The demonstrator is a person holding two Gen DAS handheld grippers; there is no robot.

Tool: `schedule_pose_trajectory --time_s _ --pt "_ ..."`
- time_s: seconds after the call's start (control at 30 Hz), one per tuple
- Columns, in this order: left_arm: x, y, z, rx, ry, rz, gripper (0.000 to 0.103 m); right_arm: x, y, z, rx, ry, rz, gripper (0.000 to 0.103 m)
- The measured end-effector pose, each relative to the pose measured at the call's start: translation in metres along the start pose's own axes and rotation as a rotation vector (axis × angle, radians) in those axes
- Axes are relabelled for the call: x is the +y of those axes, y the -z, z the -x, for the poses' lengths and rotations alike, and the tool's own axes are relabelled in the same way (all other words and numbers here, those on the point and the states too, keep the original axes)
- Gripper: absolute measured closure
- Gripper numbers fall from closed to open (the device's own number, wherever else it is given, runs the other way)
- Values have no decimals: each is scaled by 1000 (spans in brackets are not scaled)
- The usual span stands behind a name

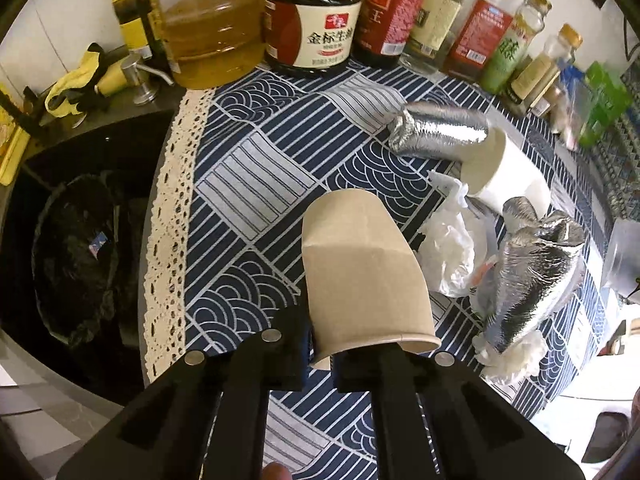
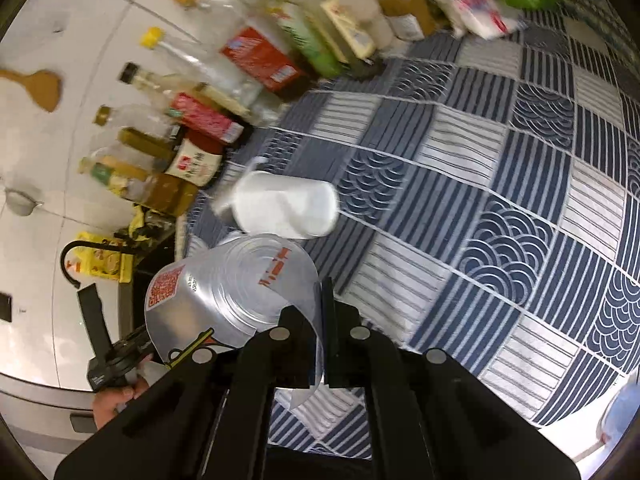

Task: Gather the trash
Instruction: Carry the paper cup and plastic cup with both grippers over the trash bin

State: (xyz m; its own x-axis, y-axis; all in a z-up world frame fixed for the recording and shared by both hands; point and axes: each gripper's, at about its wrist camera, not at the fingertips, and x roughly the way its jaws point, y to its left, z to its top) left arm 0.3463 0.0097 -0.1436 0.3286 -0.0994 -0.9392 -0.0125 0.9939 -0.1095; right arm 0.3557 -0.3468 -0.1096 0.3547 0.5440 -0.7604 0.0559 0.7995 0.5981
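Left gripper point(image 1: 326, 354): my jaws pinch the brown paper cup point(image 1: 362, 280) by its rim.
Right gripper point(image 2: 322, 344): clamped on the clear plastic cup point(image 2: 236, 292).
Next: swing left past the cloth's lace edge point(image 1: 168, 240), release squarely over the black bin bag point(image 1: 76, 260).

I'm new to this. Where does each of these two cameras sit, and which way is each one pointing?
Left wrist: rides on the left gripper, looking along its fingers at the brown paper cup it holds, foil wrappers and the bin; a fingertip shows at the bottom edge.
Right wrist: rides on the right gripper, tilted, holding a clear plastic cup; a hand shows lower left.
Shared: blue patterned tablecloth, sauce bottles, white paper cup.
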Motion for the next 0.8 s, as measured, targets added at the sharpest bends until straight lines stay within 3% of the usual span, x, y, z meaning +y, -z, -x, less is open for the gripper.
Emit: schedule_pose_trajectory --time_s 0.23,0.57,0.8 --pt "28 1 8 -3 88 45 97 53 5 -2 -16 -22 79 100" --pt "99 1 60 -93 184 102 97 134 19 -50 39 -31 149 100" --pt "165 0 85 -144 184 136 97 197 34 -98 97 -39 191 100"
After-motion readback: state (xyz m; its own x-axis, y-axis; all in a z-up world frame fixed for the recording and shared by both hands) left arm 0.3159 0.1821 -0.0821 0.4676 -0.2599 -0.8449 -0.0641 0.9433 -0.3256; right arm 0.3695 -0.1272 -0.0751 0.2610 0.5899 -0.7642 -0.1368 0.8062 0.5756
